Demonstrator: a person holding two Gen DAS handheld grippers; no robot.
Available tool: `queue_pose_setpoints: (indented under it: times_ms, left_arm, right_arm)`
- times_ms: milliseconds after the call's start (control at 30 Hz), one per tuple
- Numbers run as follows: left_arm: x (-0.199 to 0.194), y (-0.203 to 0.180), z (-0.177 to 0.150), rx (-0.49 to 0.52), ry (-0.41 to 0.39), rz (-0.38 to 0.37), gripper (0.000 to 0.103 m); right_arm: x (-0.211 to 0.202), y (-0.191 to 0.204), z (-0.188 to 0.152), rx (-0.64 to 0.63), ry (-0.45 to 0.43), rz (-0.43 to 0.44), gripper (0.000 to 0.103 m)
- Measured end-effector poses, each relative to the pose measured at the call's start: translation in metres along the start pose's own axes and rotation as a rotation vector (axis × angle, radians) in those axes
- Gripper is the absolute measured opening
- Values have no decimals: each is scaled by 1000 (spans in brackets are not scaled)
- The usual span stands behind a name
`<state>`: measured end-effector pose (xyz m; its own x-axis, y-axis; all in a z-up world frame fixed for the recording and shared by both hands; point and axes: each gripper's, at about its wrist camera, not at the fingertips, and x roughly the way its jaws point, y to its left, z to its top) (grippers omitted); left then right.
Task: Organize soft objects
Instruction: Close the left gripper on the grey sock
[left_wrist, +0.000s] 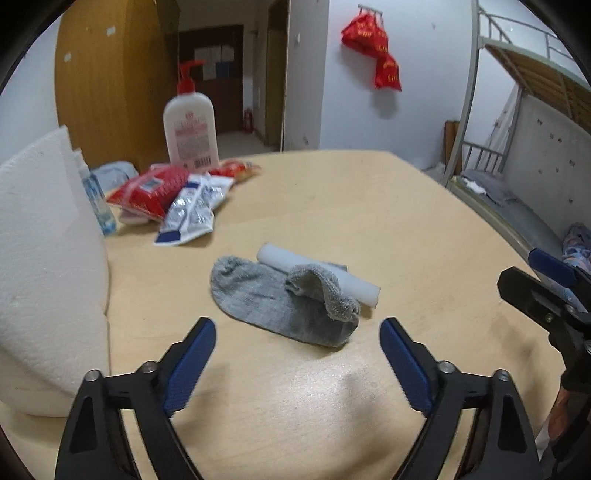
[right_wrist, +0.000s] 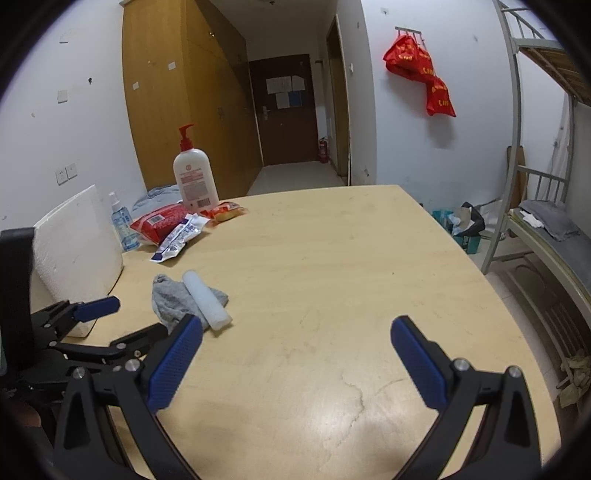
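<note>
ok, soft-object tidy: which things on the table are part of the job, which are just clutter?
Job:
grey sock, draped partly over the white foam roll
white foam roll
left gripper, open, facing the sock
right gripper, open

Lying about:
pump bottle
red packet
silver sachets
spray bottle
white foam block
</note>
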<state>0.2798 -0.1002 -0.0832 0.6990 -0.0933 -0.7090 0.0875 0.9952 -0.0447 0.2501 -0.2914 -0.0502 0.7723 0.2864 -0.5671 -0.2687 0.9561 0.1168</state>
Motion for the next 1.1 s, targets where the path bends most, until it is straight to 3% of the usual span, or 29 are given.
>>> queue_pose_setpoints:
  times_ms: [133,333,600,800,1100]
  left_arm:
    - [10,0,5,-7,36,-5,84]
    - [21,1,9,-20,67,-32,69]
    - [34,6,12,-57,114,-100,29]
    - [31,11,12,-67,92,-135,10]
    - [18,21,9,-63,72,-161,6]
  right_arm:
    - [5,2,1,-4,4,14,103]
    - [17,9,5,-26,26,31,103]
    - [33,14,12,-49,55,40,103]
    - [44,19,14,-66,76,45,103]
    - [65,35,17,-106,141,83,103]
